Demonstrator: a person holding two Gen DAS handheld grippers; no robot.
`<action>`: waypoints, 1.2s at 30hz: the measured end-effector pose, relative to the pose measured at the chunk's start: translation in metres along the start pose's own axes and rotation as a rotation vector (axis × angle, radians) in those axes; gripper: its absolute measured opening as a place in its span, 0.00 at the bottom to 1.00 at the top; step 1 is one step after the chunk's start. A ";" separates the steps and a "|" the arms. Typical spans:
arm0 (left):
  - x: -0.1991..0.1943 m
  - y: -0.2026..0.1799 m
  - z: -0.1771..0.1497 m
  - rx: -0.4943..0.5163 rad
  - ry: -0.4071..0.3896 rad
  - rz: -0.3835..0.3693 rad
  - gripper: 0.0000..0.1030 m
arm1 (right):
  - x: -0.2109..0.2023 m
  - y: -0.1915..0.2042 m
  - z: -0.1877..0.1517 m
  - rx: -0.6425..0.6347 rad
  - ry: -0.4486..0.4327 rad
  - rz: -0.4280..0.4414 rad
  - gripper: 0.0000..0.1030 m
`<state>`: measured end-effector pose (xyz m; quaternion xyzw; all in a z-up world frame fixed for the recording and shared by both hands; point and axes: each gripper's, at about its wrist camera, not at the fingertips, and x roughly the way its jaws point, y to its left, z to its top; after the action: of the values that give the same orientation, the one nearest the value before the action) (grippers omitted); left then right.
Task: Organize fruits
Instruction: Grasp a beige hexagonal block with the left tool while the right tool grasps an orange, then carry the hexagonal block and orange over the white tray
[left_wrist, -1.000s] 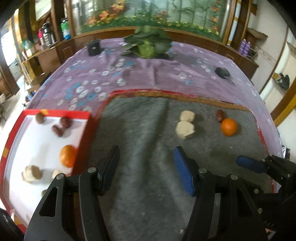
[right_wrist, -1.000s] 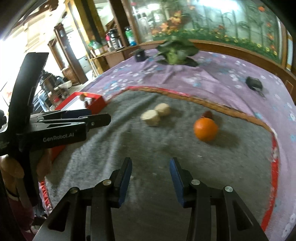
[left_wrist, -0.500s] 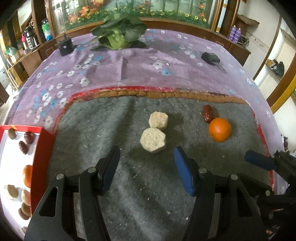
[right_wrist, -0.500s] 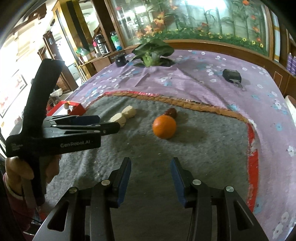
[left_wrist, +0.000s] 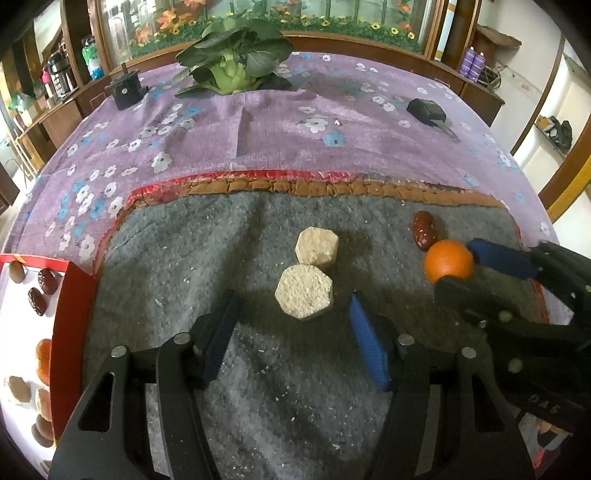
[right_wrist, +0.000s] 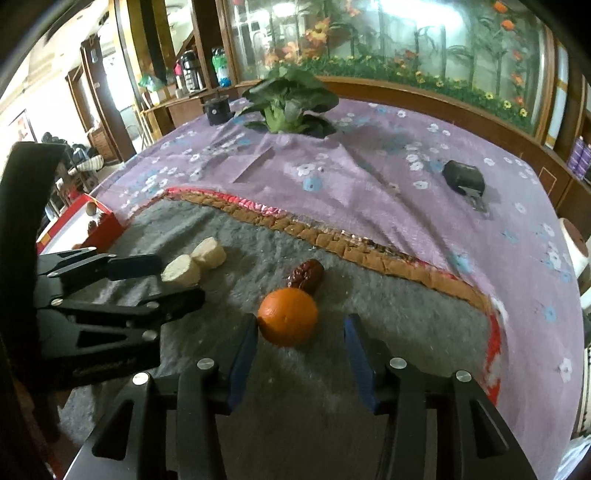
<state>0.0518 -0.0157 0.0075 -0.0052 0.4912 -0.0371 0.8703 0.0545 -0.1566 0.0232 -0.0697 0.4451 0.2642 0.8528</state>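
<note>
Two pale hexagonal cakes lie on the grey mat: the near one (left_wrist: 304, 291) sits just ahead of my open left gripper (left_wrist: 291, 306), the far one (left_wrist: 317, 246) touches it behind. An orange (right_wrist: 288, 316) lies on the mat between the tips of my open right gripper (right_wrist: 300, 325), touching the left finger; it also shows in the left wrist view (left_wrist: 448, 260). A red date (right_wrist: 307, 274) lies just behind the orange. The red tray (left_wrist: 70, 314) at the left holds dates, an orange and cakes.
A leafy green vegetable (left_wrist: 232, 62) sits at the back of the purple flowered cloth (left_wrist: 295, 140). A black box (left_wrist: 123, 88) stands at the back left and a black key fob (left_wrist: 426, 110) at the back right. Wooden cabinets ring the table.
Both grippers moved forward: the left closed in on the near cake, the right came up to the orange, which now lies between its fingers. The tray slid further left in the left view.
</note>
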 end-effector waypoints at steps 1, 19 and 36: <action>0.000 -0.001 0.000 0.002 -0.001 0.002 0.64 | 0.000 0.001 -0.001 -0.004 -0.003 0.017 0.34; -0.034 0.002 -0.014 0.038 -0.095 0.033 0.29 | -0.043 0.012 -0.035 0.054 -0.083 0.047 0.32; -0.076 0.035 -0.045 -0.017 -0.139 0.104 0.29 | -0.044 0.071 -0.035 -0.005 -0.060 0.094 0.32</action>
<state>-0.0239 0.0259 0.0476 0.0101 0.4294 0.0126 0.9030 -0.0277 -0.1257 0.0456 -0.0428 0.4215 0.3070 0.8522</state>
